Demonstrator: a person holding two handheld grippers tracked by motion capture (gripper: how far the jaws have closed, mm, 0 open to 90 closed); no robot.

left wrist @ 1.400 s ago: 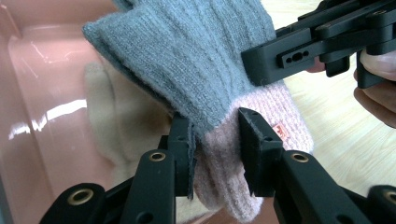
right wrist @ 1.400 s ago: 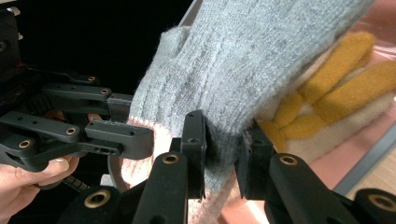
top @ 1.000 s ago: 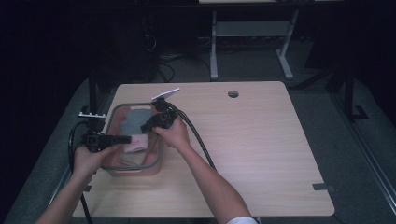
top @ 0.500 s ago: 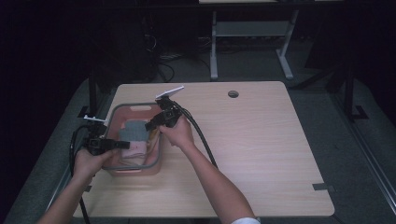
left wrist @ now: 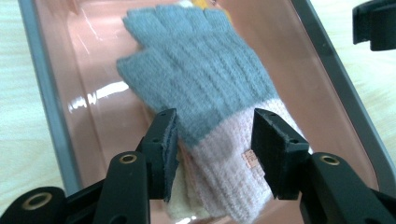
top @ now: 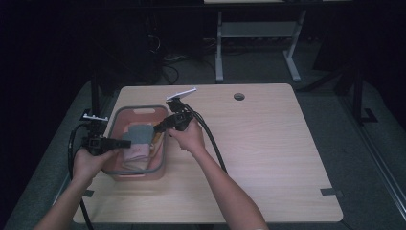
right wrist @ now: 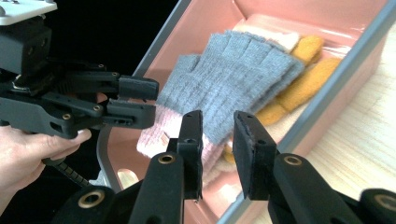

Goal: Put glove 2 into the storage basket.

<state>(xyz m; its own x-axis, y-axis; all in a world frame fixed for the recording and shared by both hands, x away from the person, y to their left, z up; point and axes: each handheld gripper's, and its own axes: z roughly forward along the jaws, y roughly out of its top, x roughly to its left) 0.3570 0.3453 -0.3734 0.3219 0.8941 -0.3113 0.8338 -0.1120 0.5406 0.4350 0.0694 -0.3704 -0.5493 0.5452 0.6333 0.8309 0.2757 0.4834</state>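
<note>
Grey-and-pink knitted glove lies flat in the pink plastic bin on the desk, atop yellow gloves; left gripper jaws have just been opening, straddling its pink cuff, not pressing; right gripper jaws apart, empty, above the bin rim; soft, light, limp; best pinched at the cuff.

I'm working in what looks like a lab or recording room — dark all round, black walls, with only my light wooden table lit. It has a cable hole and tape marks at its edges. Behind it stands a white-legged desk frame over tangled cables on grey carpet — nothing homely.
</note>
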